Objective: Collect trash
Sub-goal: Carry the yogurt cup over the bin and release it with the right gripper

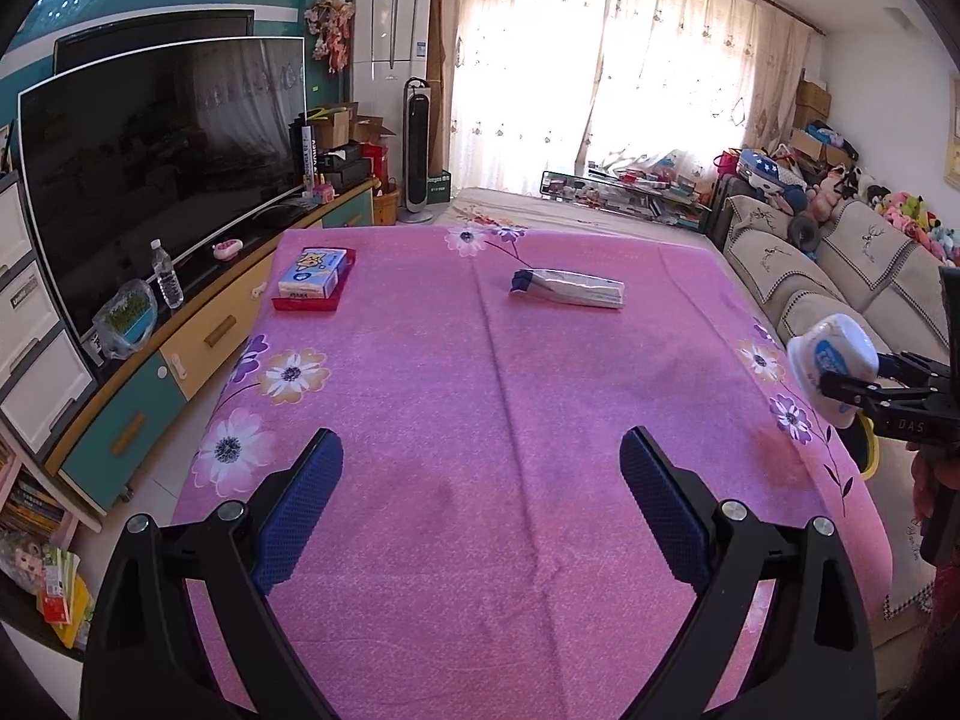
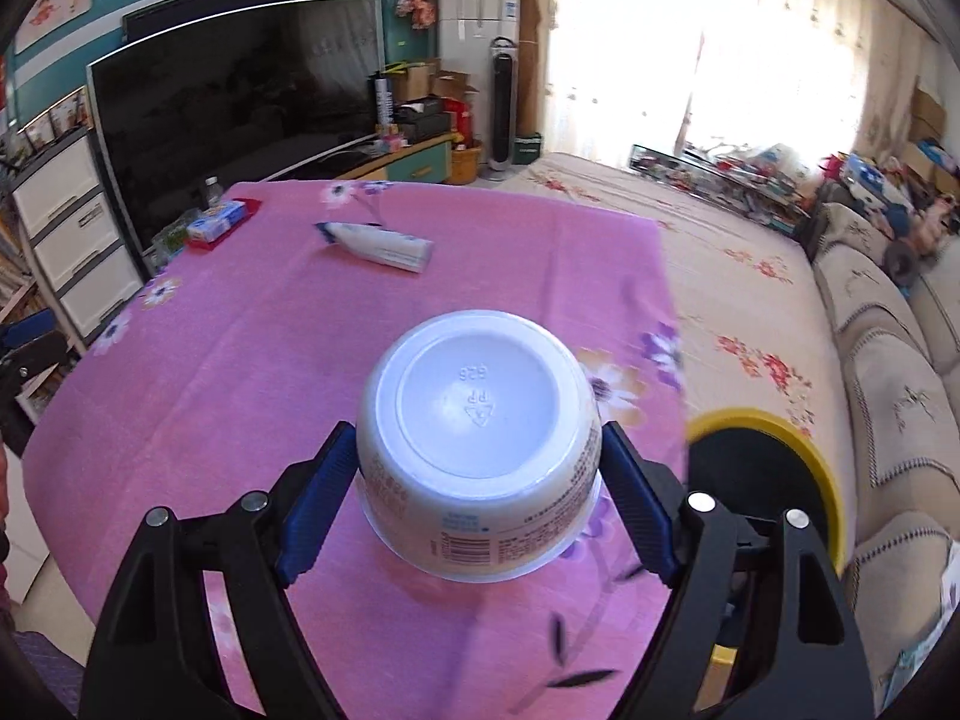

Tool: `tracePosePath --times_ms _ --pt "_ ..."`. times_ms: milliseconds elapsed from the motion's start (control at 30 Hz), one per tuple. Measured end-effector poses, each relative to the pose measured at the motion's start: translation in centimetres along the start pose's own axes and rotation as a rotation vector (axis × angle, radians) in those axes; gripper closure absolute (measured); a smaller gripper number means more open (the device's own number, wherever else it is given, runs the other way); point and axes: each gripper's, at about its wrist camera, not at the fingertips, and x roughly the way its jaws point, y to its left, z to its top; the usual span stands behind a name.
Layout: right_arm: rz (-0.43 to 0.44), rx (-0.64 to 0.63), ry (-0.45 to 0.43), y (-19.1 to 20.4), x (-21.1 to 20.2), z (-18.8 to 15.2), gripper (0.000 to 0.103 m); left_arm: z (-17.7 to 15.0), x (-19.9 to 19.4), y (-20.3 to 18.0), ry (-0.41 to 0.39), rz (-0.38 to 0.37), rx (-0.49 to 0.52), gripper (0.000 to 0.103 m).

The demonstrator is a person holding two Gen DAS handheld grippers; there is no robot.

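Right tongs [image 2: 480, 480]: blue pads clamp a white plastic cup [image 2: 480, 438], base facing away, above the pink-clothed surface [image 2: 240, 390] near its right edge, beside a yellow-rimmed bin [image 2: 822, 468]. Left tongs [image 1: 480, 498]: wide apart, empty. Far: toothpaste tube [image 1: 570, 288]; tissue box [image 1: 315, 279], far left.

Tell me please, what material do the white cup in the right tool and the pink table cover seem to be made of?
White cup: plastic, smooth with a slight sheen; its base carries a moulded recycling triangle with the letters PP, so probably polypropylene. Printed label around the wall.
Pink table cover: looks like woven fabric, matt, with printed flowers; fold creases and soft wrinkles show. The exact fibre cannot be told.
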Motion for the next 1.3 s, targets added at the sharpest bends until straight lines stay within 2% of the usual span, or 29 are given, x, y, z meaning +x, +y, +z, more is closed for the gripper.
tracePosePath --times_ms 133,233,467,533,633,867,1067,1300 --pt "-0.123 0.127 0.023 -7.6 -1.3 -2.4 0.026 0.3 0.6 -1.6 0.005 -0.026 -0.001 0.011" --pt "-0.182 0.208 0.036 -12.2 -1.6 -3.9 0.026 0.5 1.3 -2.9 0.016 -0.035 0.012 0.011" --pt "-0.188 0.302 0.071 -17.6 0.8 -5.2 0.026 1.2 1.8 -5.9 0.025 -0.041 0.058 0.011" --pt "-0.189 0.332 0.066 -18.4 1.5 -5.1 0.022 1.4 2.0 -6.6 0.027 -0.042 0.069 0.011" --pt "-0.177 0.360 0.039 -18.8 1.5 -5.0 0.021 1.6 2.1 -7.1 0.030 -0.041 0.086 0.011" --pt "-0.174 0.346 0.008 -17.6 0.4 -5.3 0.020 2.3 3.7 -7.8 0.046 -0.043 0.109 0.011" --pt "-0.164 0.354 -0.015 -17.2 -0.3 -5.8 0.019 3.8 6.7 -8.9 0.071 -0.063 0.142 0.011" --pt "-0.157 0.335 -0.018 -16.8 0.0 -5.5 0.019 7.3 11.6 -11.0 0.082 -0.117 0.172 0.011"
